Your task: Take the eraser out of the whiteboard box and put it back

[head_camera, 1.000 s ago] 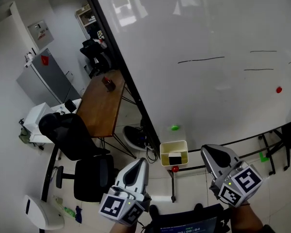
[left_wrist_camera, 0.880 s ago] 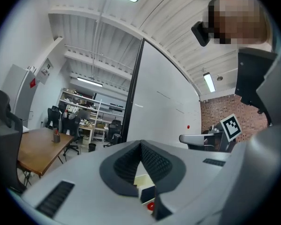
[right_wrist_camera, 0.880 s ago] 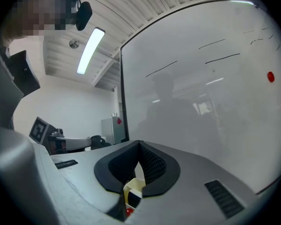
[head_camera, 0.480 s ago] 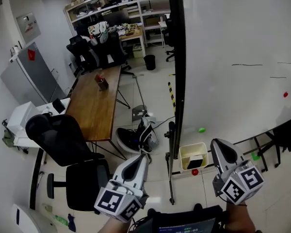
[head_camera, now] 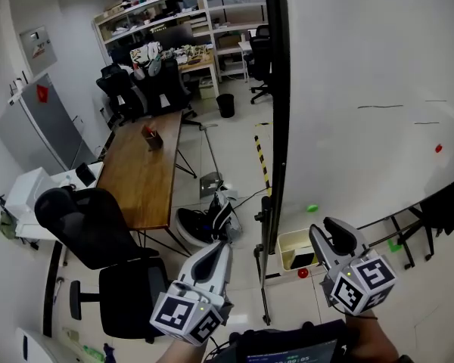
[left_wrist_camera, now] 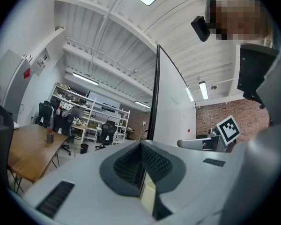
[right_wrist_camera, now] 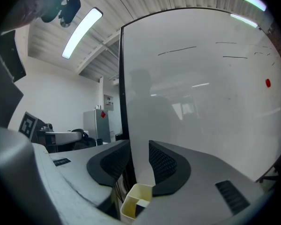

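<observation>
The person held two tools near the bottom of a big whiteboard (head_camera: pixel 363 51). The left gripper (head_camera: pixel 221 248) pointed level toward the black edge of the board. In the left gripper view its two jaws were pressed together, and nothing was between them. The right gripper (head_camera: pixel 327 231) pointed level too, at the white face of the board. In the right gripper view its jaws were opening, with a gap between them and nothing in that gap. A small cream box (head_camera: pixel 290 241) hung at the bottom of the board, just in front of the right gripper and a little lower. The eraser (head_camera: pixel 303 260) sat inside the box as a dark shape, and no tool touched it. A green magnet (head_camera: pixel 312 208) was stuck on the board just above the box. A red magnet (head_camera: pixel 303 273) was just under the box. Far to the right there was another red dot (head_camera: pixel 438 148) on the board, below some thin dark lines. To the left of the board stood a long wooden table (head_camera: pixel 140 172). A black chair (head_camera: pixel 91 225) stood beside the near end of the table.
</observation>
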Demonstrator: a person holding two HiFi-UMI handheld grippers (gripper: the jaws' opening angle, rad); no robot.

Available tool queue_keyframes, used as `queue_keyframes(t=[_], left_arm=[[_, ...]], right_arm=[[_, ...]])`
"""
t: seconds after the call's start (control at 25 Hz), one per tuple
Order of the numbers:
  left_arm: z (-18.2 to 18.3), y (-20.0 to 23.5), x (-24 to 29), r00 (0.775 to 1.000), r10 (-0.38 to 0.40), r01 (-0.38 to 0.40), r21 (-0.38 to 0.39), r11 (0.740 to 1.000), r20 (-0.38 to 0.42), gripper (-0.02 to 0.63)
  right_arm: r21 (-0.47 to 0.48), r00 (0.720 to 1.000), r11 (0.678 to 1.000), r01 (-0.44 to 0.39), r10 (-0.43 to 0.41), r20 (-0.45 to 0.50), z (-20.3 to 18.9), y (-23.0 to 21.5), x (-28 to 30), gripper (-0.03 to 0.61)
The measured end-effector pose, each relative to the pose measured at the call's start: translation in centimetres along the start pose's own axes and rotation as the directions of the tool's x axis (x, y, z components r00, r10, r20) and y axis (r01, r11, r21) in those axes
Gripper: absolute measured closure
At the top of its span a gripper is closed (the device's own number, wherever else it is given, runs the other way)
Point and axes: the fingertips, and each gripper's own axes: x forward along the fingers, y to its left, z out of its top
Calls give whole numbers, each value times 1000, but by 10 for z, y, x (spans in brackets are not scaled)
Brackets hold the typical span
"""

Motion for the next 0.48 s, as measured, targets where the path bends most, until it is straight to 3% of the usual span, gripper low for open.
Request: queue_keyframes(t=[0.08, 0.48], left_arm=[[-7, 1, 4, 1000, 6, -6, -1, 1000, -8, 592], [-60, 18, 20, 992, 65, -67, -14, 998, -111, 592]], right_arm=[[-2, 999, 1000, -1, 1, -37, -13, -2, 5, 383], [-2, 977, 999, 41, -40, -208, -92, -21, 26, 318]])
